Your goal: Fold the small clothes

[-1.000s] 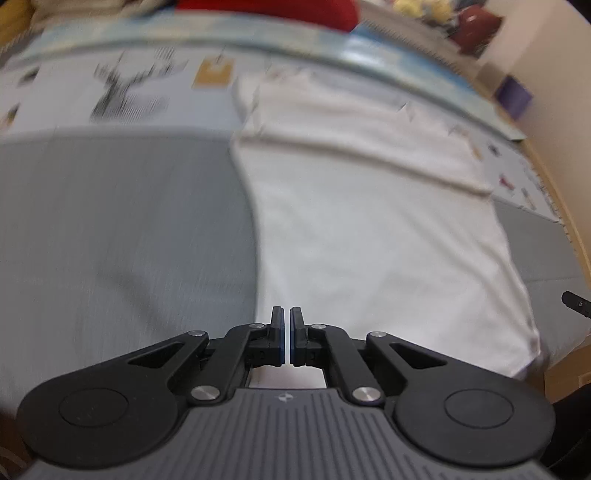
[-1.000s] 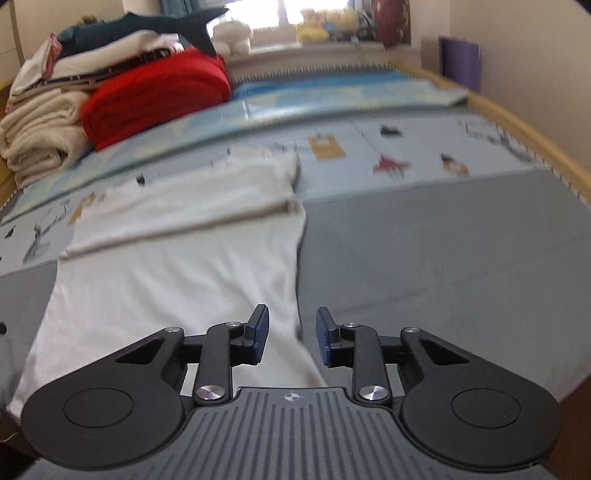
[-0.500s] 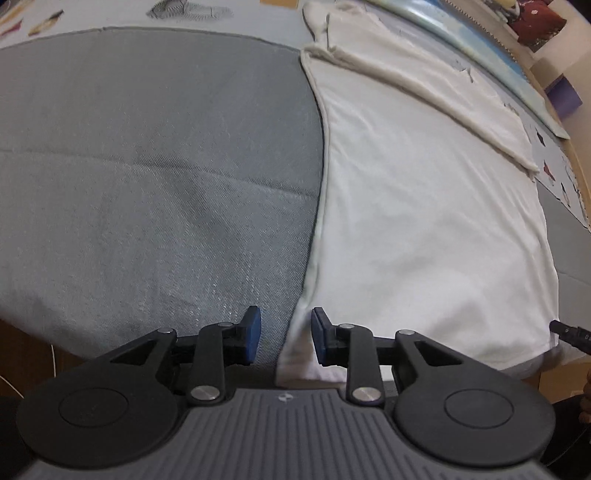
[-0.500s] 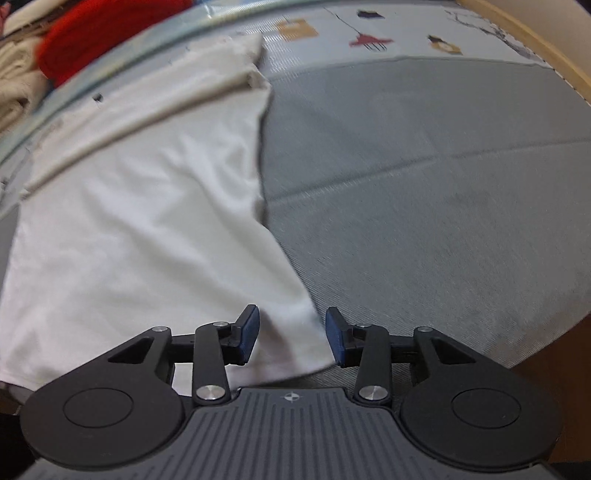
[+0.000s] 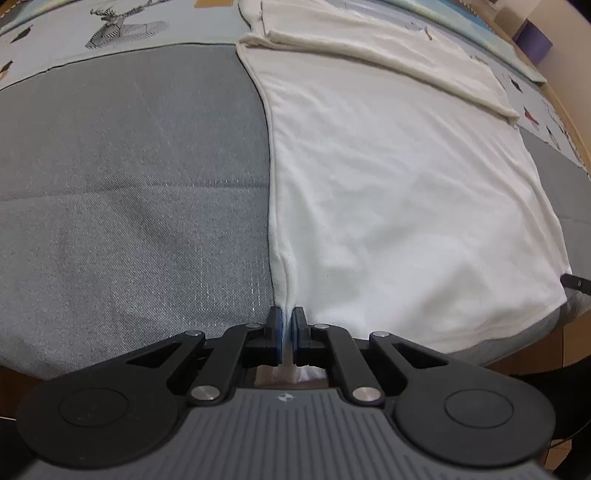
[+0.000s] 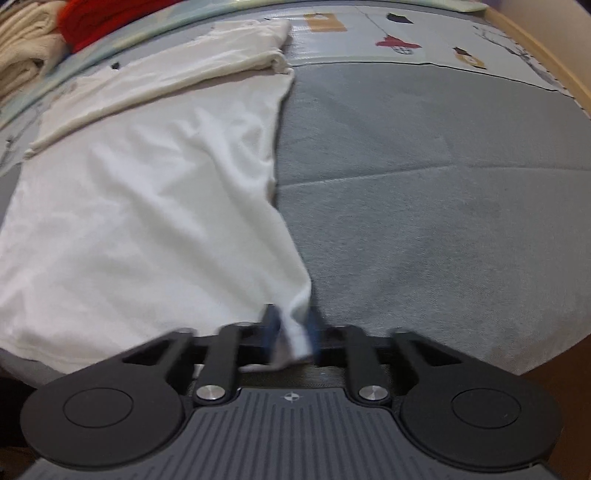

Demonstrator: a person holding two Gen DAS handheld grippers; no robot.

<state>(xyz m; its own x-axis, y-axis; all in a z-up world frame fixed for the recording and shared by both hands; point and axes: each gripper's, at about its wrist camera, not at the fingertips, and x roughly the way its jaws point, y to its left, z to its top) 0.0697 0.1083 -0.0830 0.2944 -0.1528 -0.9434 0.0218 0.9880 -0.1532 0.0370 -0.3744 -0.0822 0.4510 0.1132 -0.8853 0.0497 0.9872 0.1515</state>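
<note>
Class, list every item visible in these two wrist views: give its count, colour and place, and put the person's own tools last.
white garment: one, white, spread flat on the bed, far end folded over
grey bed cover: one, grey, under the garment
printed sheet: one, pale blue with small pictures, beyond the grey cover
red folded cloth: one, red, far left corner in the right view
cream folded cloths: a stack, cream, beside the red one
purple box: one, purple, far right by the wall
left tool: one, black, shut on the garment's near left corner
right tool: one, black, closing on the near right corner
</note>
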